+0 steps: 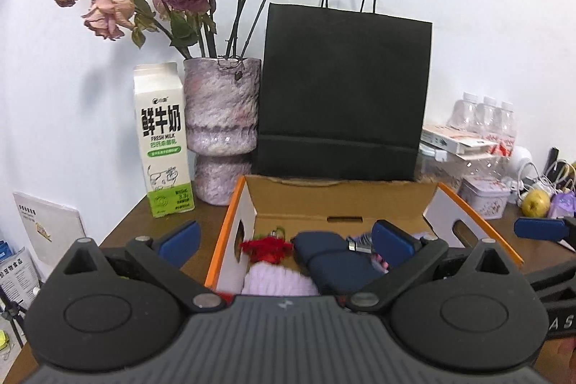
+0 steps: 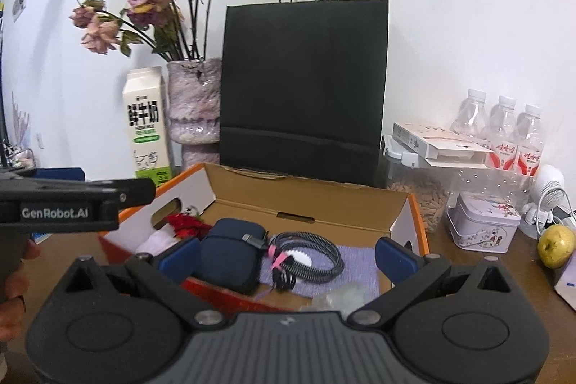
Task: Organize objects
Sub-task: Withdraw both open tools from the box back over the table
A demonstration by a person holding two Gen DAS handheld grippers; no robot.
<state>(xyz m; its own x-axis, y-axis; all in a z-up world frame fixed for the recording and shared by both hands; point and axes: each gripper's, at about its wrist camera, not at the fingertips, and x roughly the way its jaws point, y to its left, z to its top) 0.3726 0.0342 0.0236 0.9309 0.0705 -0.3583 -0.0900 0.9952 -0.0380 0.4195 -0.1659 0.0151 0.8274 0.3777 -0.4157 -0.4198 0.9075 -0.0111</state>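
Hovering over the open cardboard box, both grippers spread wide and holding nothing.

Hanging above the box's near left corner, left gripper with blue pads apart, one pad outside the orange-edged wall, the other over the contents; poised over the box's near edge, right gripper likewise gaping, empty. Lying inside the box: a navy pouch left of centre, a coiled grey cable tied with a pink band resting on a lavender cloth, a red flower and a fluffy lilac item toward the left end. Standing behind on the wooden table: a black paper bag, a vase of dried roses, a milk carton. Sitting to the right: a floral tin, a yellow-green apple, water bottles.
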